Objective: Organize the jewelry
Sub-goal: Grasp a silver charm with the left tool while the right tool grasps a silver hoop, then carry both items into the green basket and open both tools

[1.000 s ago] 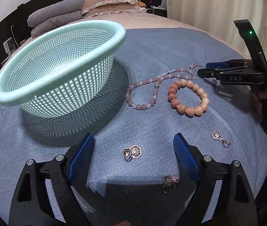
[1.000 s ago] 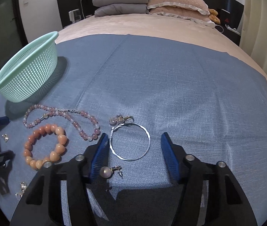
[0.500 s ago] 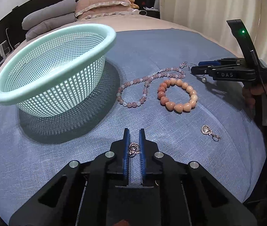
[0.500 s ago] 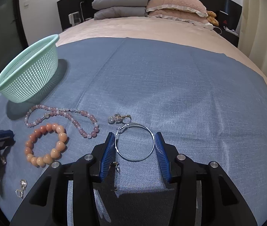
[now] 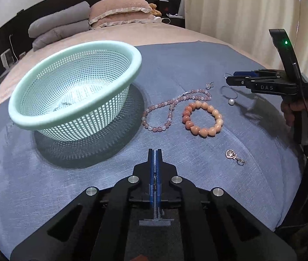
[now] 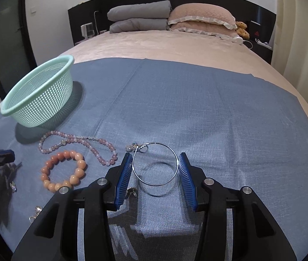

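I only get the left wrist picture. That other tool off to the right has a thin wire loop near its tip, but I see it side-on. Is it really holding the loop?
Observer: Yes. In the right wrist view the silver hoop is a full circle spanning the right gripper, with a blue pad against each side of it.
Visitor: Is it lying flat on the bed?
Observer: It doesn't look so. That view shows its shadow as a separate ring on the blue cloth below it, so at least part of the hoop seems raised.
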